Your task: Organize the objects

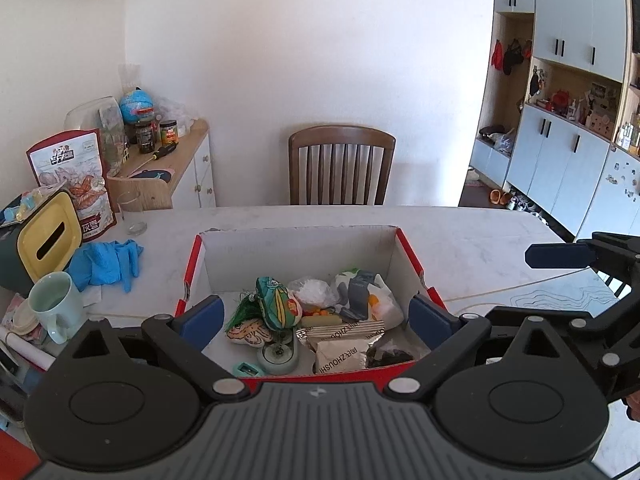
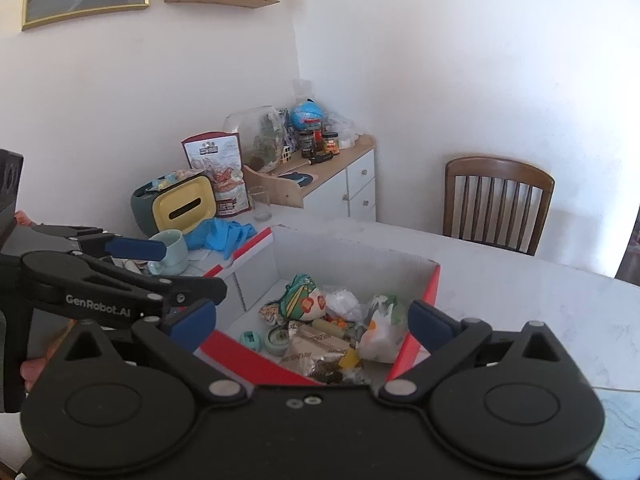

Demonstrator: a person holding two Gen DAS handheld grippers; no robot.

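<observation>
A red cardboard box with white inner walls [image 1: 296, 256] [image 2: 352, 256] stands on the white marble table. Inside lie a green and yellow stuffed pouch [image 1: 278, 302] [image 2: 302, 300], a white plastic bag [image 1: 372, 296] [image 2: 380, 328], a silver snack packet [image 1: 344, 348] [image 2: 316, 350], a round mint tape measure [image 1: 278, 356] [image 2: 278, 338] and other small items. My left gripper [image 1: 316, 316] is open and empty, its blue pads either side of the box's near end. My right gripper [image 2: 312, 316] is open and empty over the box's near corner. The other gripper shows at each view's edge.
At the table's left are blue gloves [image 1: 106, 264], a mint mug [image 1: 56, 306], a yellow-topped tissue box [image 1: 44, 236], a snack bag [image 1: 76, 176] and a glass [image 1: 132, 208]. A wooden chair [image 1: 340, 164] stands behind the table. A cluttered side cabinet [image 1: 176, 160] stands by the wall.
</observation>
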